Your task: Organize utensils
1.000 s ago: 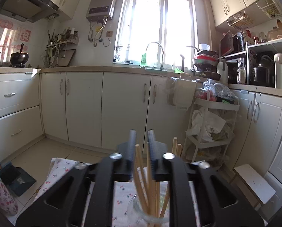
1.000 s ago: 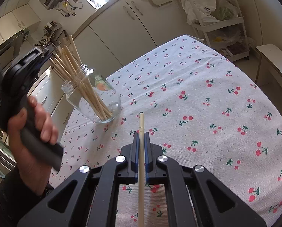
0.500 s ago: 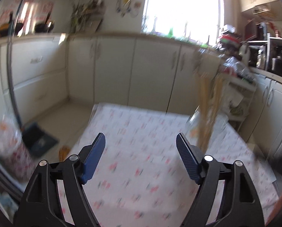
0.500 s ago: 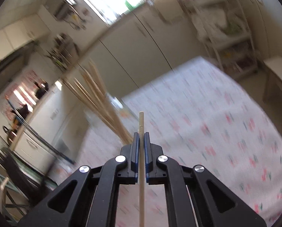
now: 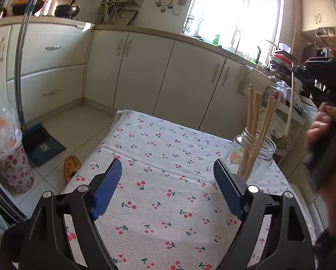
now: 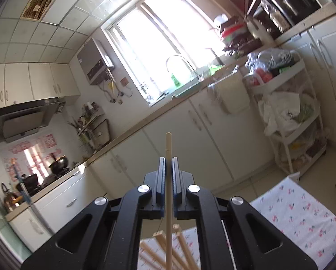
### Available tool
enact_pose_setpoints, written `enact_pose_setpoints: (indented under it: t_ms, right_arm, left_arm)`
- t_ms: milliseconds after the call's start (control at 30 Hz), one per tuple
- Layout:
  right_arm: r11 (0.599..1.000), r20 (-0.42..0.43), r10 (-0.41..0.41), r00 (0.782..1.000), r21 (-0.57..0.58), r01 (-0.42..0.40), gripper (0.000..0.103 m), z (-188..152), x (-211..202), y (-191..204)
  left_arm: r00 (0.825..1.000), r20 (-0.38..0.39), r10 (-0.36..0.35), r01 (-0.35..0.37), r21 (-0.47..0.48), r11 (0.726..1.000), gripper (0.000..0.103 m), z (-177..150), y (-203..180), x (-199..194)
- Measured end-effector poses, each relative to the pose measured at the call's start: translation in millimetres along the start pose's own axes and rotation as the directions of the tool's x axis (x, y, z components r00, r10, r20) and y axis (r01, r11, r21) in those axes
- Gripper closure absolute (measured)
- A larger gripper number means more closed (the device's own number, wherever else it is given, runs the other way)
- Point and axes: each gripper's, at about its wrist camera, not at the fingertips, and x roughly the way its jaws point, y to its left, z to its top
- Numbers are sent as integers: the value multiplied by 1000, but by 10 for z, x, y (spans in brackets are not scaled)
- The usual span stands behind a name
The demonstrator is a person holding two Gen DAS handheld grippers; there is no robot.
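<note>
- The left gripper [image 5: 168, 189] hangs over the cherry-print tablecloth [image 5: 168, 213] with its blue pads [image 5: 107, 186] set wide and its jaws opening; only bare cloth shows between them.
- The glass jar [image 5: 253, 155] stands upright near the far right corner of the tabletop, just beyond the left gripper's right-hand finger in that view.
- A bundle of wooden chopsticks [image 5: 258, 123] leans in the jar, their top ends fanned out above its rim.
- The right gripper [image 6: 167, 166] is clamped tight on a single chopstick [image 6: 168, 148], which runs along the line of the fingers and sticks out past their tips.
- In the left wrist view the right gripper [image 5: 295, 69] is raised well above the jar, carried by a hand [image 5: 323, 126] at the right edge, and the held chopstick [image 5: 290, 103] hangs downward from it, to the right of the jar.
- In the right wrist view the tops of the bundled chopsticks [image 6: 161, 236] show below the gripper at the bottom edge, with the tablecloth's far corner [image 6: 303, 207] at lower right.
- White cabinets [image 5: 143, 74] and a bright window [image 5: 235, 11] stand behind the table.
</note>
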Motion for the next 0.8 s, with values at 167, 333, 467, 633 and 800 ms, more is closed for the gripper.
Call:
enact_pose_setpoints:
  t_ms: [167, 333, 467, 633, 800]
  right_arm:
    - [996, 23, -52, 998, -64, 54, 97, -118, 212, 25]
    - [989, -6, -72, 997, -132, 70, 97, -364, 204, 18]
    - [979, -36, -71, 997, -194, 63, 97, -548, 84, 54]
    - [964, -98, -69, 993, -263, 41, 97, -739, -58, 105]
    - [954, -171, -72, 983, -300, 17, 97, -878, -142, 116]
  left_arm:
    - [1000, -18, -8, 7, -42, 999, 23, -8, 78, 39]
    - [1000, -19, -10, 10, -32, 999, 22, -14, 52, 54]
    - [1000, -29, -4, 3, -38, 999, 20, -16, 57, 76]
    - [999, -34, 6, -8, -40, 999, 18, -25, 54, 89]
    - [1000, -26, 14, -14, -34, 999, 17, -32, 37, 74]
